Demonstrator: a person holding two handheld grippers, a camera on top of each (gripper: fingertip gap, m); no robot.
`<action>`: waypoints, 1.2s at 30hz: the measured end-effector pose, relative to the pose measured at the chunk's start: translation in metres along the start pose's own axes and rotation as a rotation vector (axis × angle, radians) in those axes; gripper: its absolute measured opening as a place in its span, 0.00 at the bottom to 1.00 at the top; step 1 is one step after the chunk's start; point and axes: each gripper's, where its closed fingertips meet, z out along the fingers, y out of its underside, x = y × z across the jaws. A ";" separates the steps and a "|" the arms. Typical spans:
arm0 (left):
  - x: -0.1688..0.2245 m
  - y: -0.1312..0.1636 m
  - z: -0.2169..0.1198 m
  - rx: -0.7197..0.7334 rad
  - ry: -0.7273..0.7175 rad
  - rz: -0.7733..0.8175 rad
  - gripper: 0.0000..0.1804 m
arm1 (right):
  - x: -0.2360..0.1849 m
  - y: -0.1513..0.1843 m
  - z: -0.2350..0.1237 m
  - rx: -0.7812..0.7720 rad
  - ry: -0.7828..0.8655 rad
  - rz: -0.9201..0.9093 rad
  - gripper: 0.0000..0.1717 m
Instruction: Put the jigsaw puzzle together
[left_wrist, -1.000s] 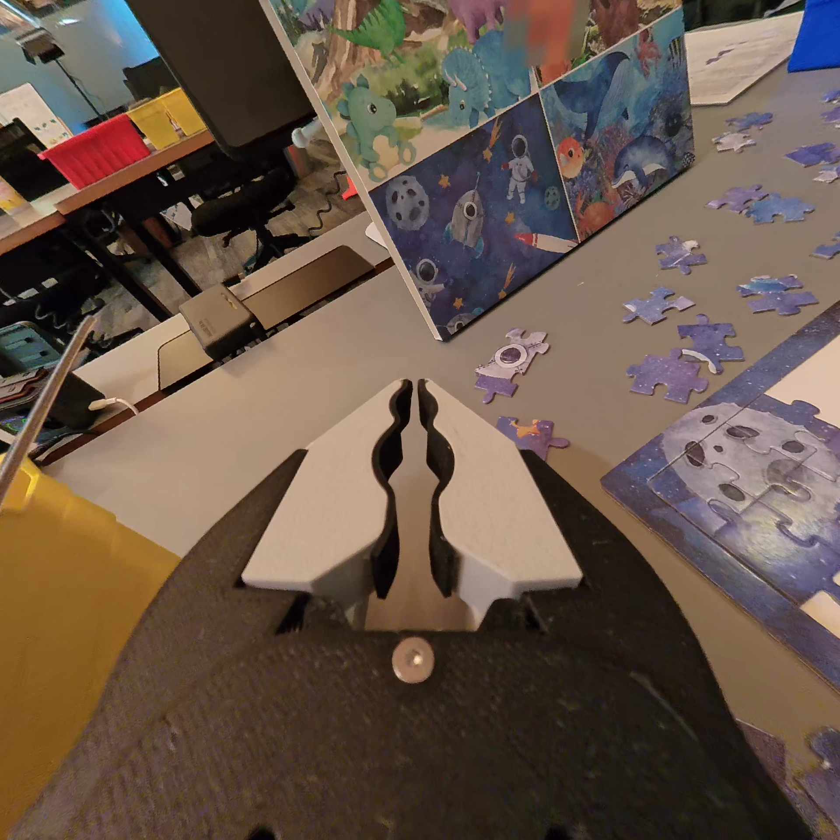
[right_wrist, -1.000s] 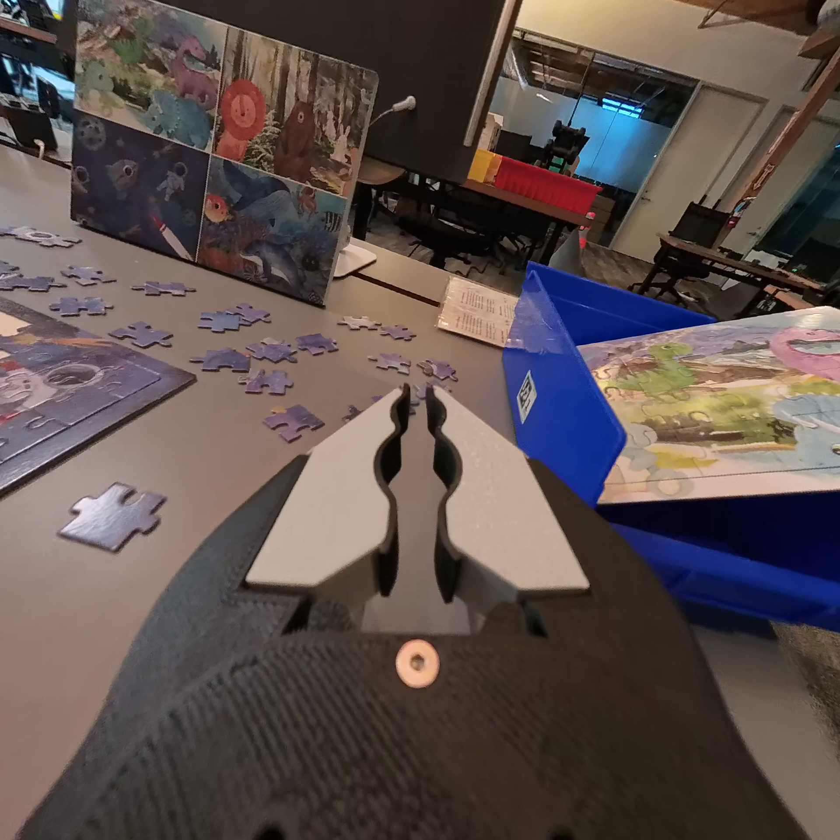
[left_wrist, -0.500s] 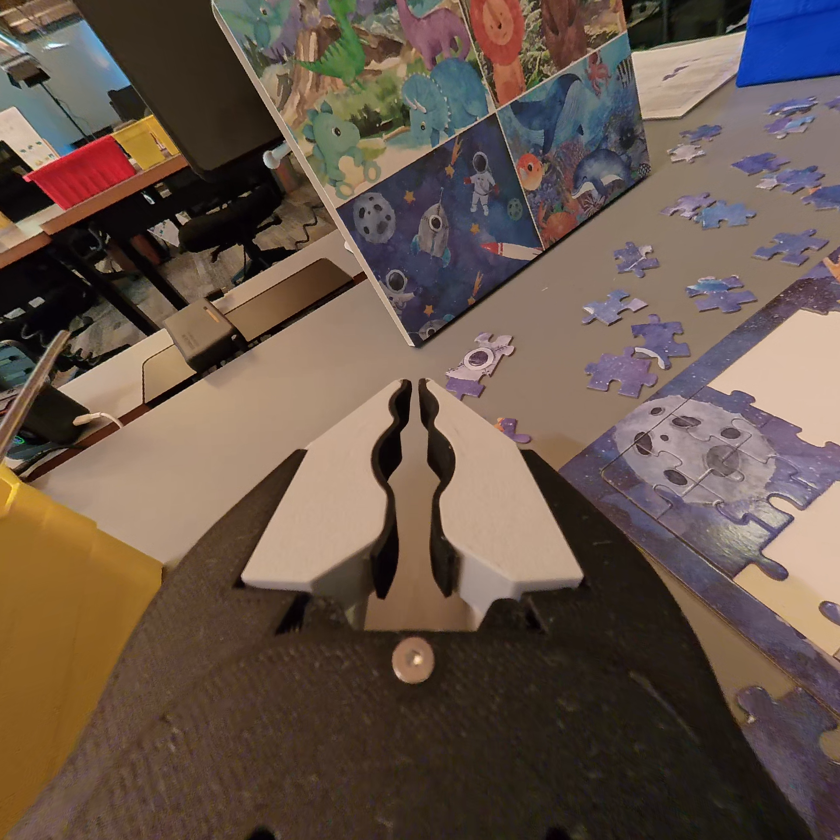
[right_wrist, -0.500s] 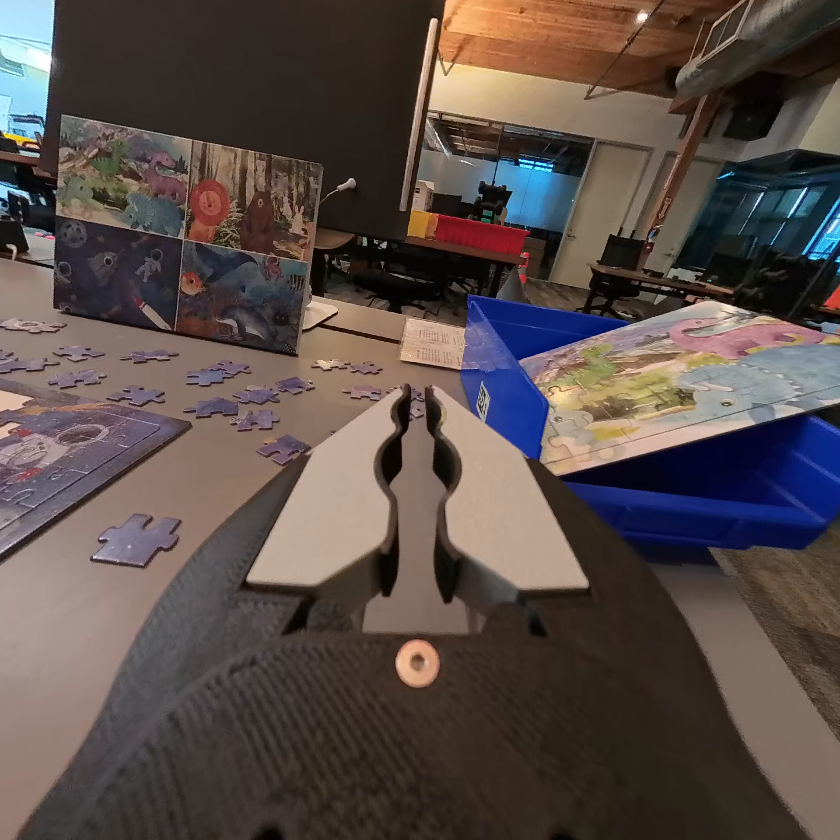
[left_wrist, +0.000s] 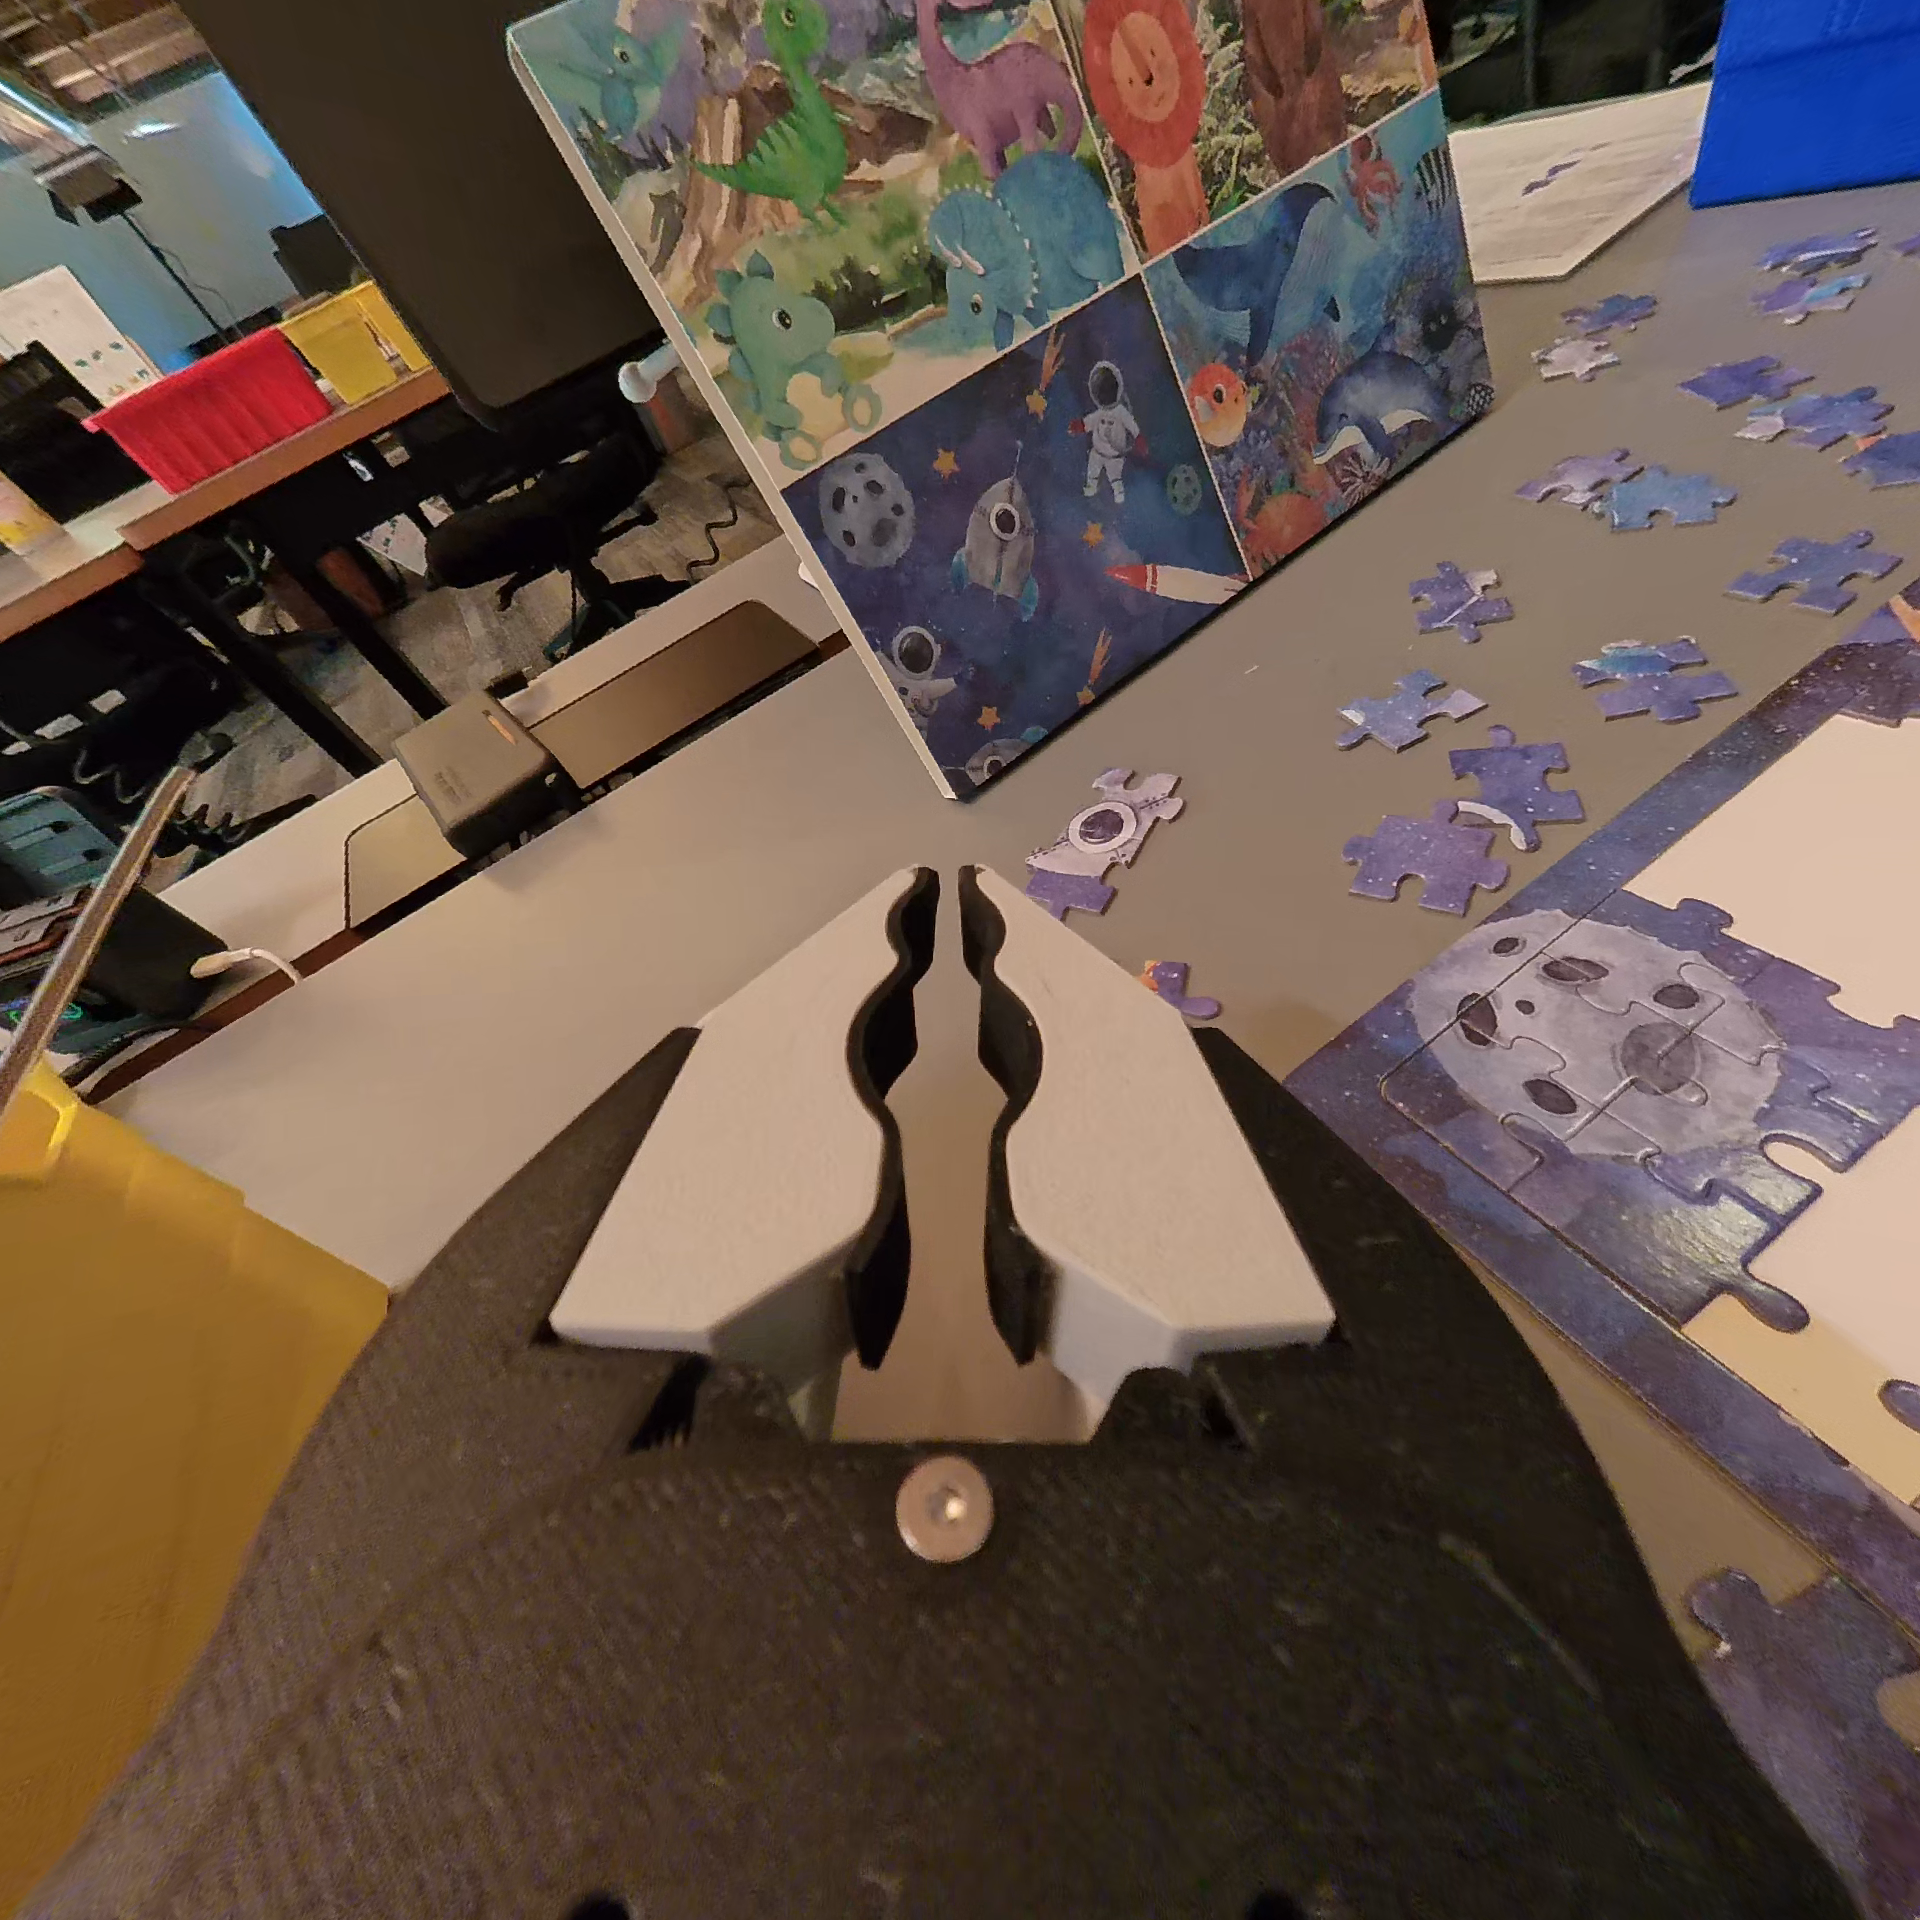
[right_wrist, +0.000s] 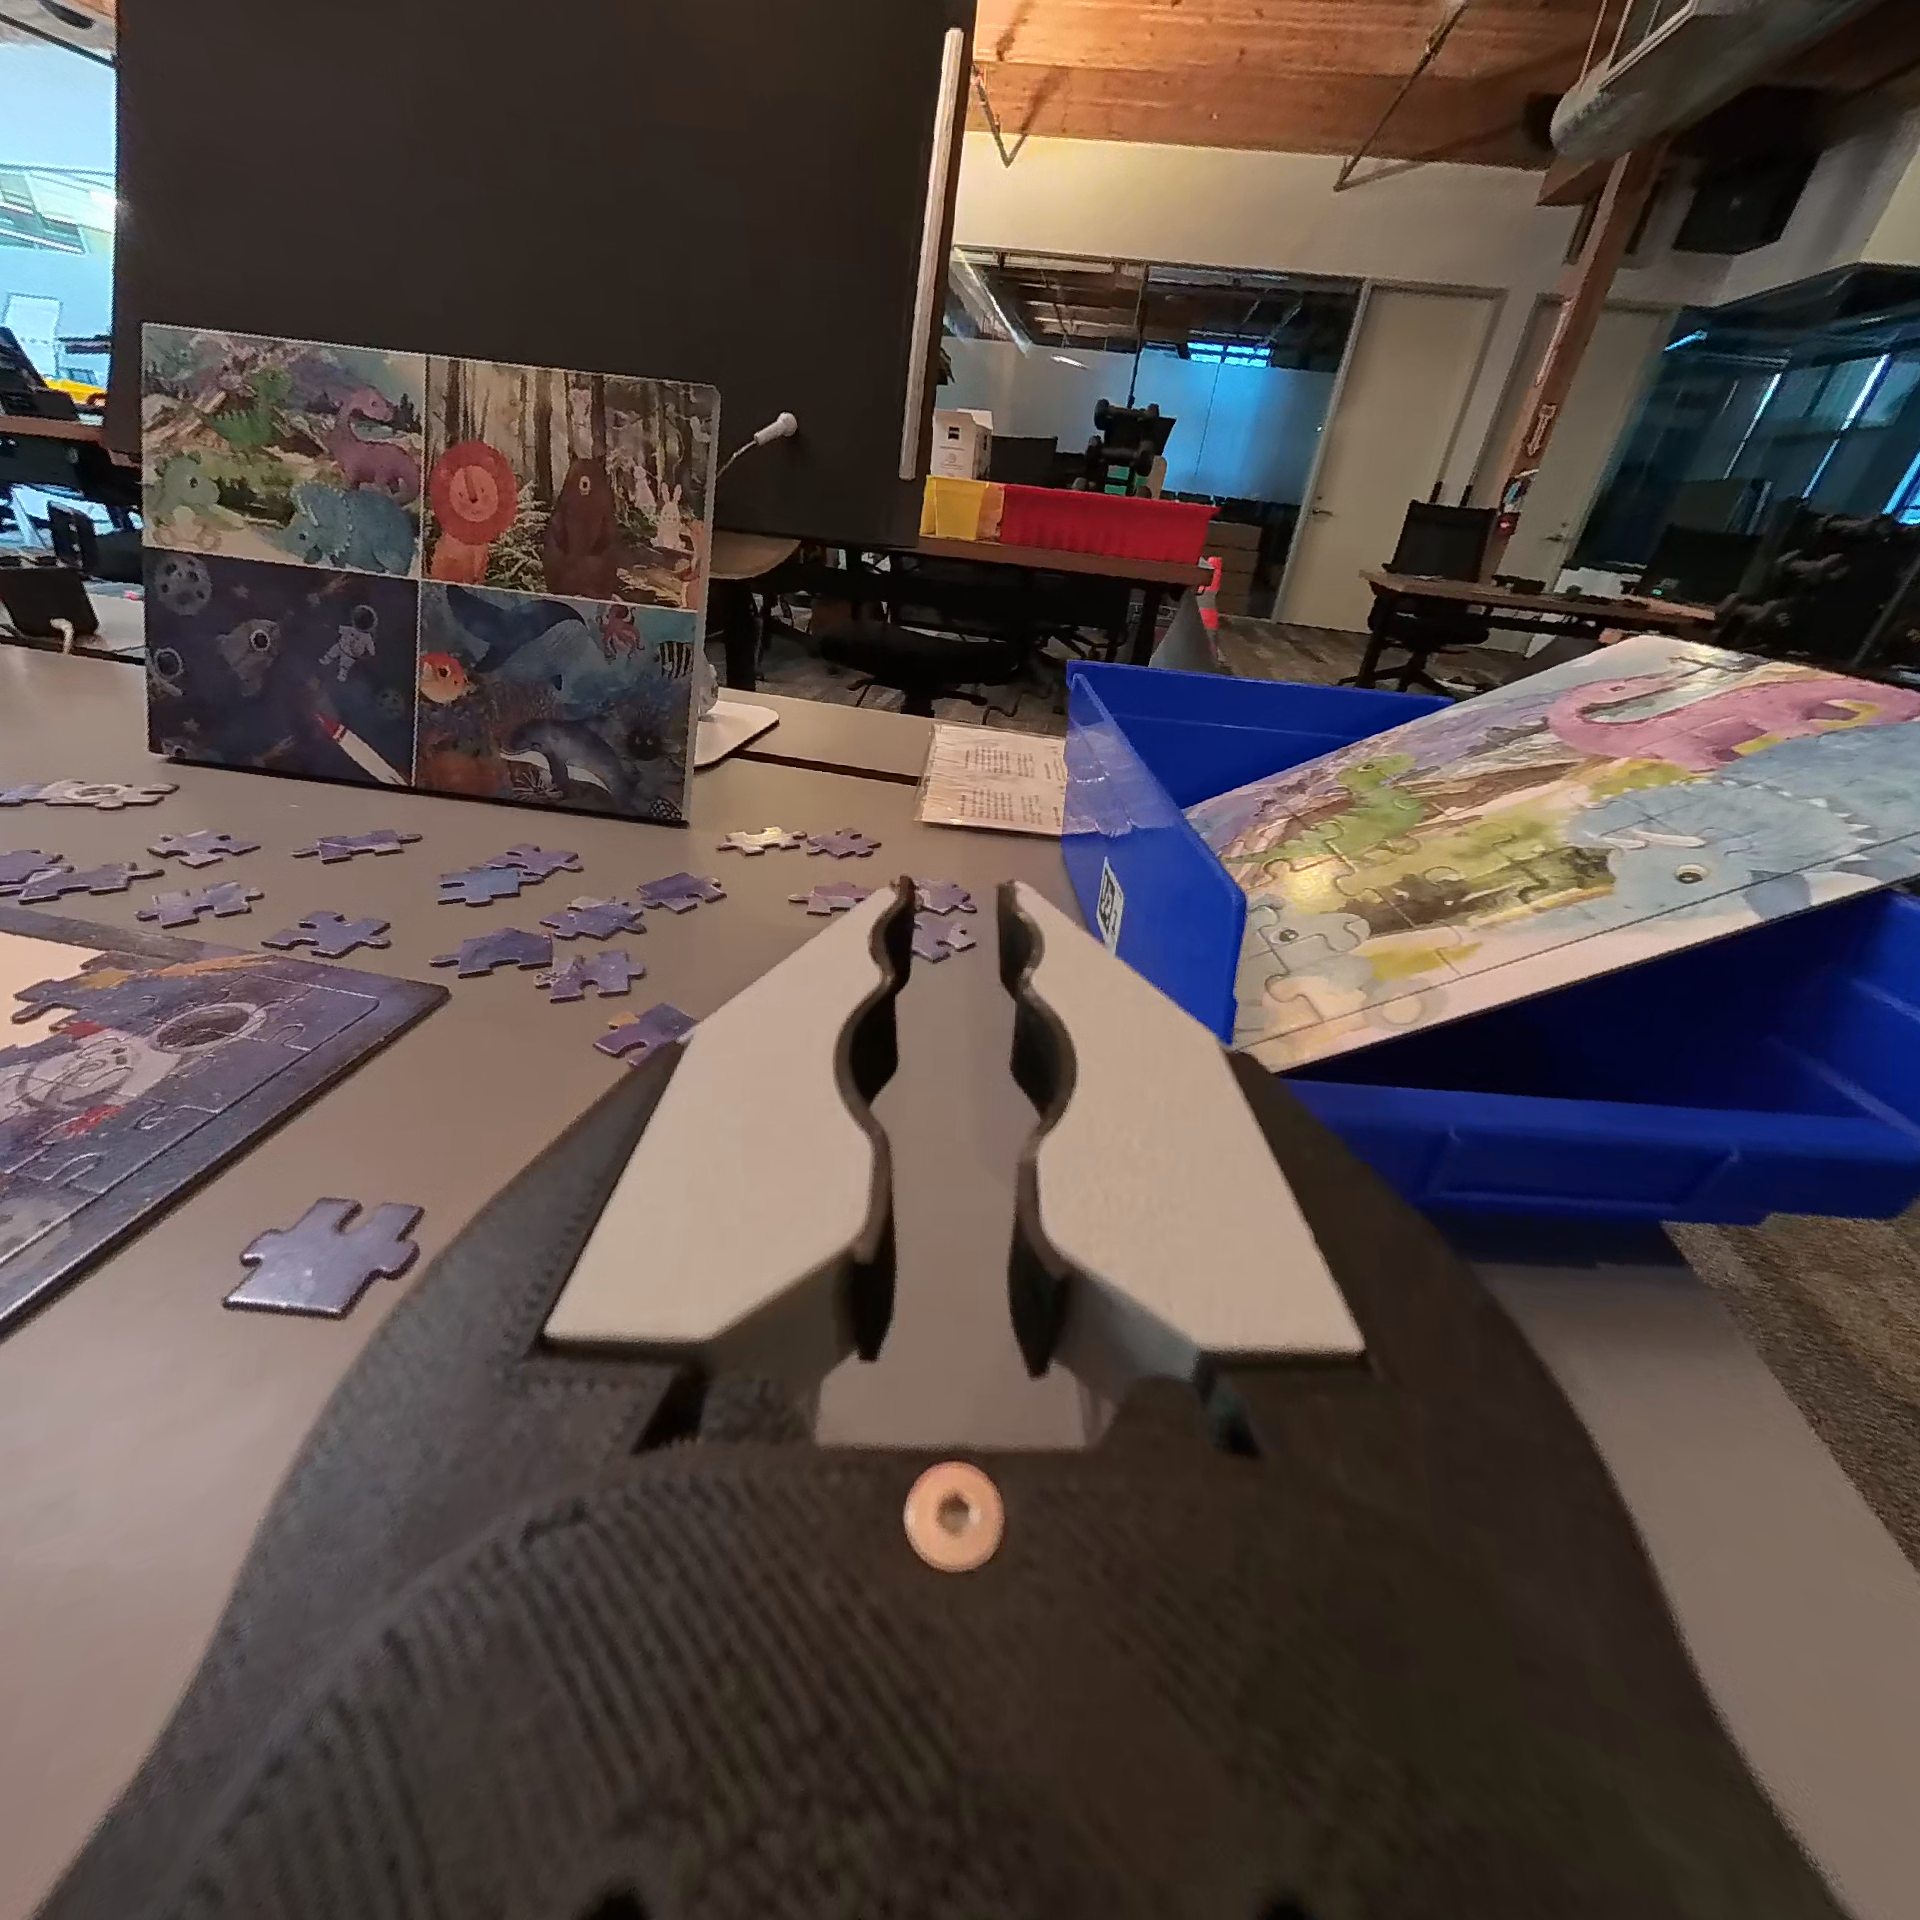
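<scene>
My left gripper (left_wrist: 940, 878) is shut and holds nothing; it hovers over the grey table (left_wrist: 623, 935). An astronaut puzzle piece (left_wrist: 1107, 831) and a small purple piece (left_wrist: 1174, 987) lie just right of its tips. The partly filled space puzzle board (left_wrist: 1662, 1143) lies to the right. My right gripper (right_wrist: 954, 894) is open with a small gap and nothing between its fingers. It is above the table, with loose purple pieces (right_wrist: 935, 925) just beyond its tips. The space puzzle board also shows in the right wrist view (right_wrist: 156, 1049).
An upright four-picture reference board (left_wrist: 1039, 416) stands at the back, also in the right wrist view (right_wrist: 426, 561). A blue bin (right_wrist: 1164, 914) with a dinosaur puzzle board (right_wrist: 1558, 831) leaning on it stands right. A yellow bin (left_wrist: 156, 1403) is at left. A paper sheet (right_wrist: 992, 779) lies behind. One gripper's finger ends stand about 55 cm off the other's. The astronaut puzzle piece (left_wrist: 1107, 831) lies some 12 cm from my left tips, 50 cm from my right tips.
My right gripper's jaws have parted a little, and it has tilted up and drawn back. My left gripper has shifted slightly and stays shut on nothing.
</scene>
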 end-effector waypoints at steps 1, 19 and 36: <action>0.000 0.000 0.000 0.000 0.000 0.002 0.02 | 0.001 0.000 0.000 0.002 0.002 0.002 0.09; -0.001 -0.002 -0.001 0.011 -0.005 -0.003 0.02 | -0.006 -0.004 -0.008 0.019 0.013 -0.003 0.16; -0.002 -0.006 -0.003 0.021 0.015 -0.036 0.03 | -0.005 -0.007 -0.007 0.044 0.023 -0.004 0.23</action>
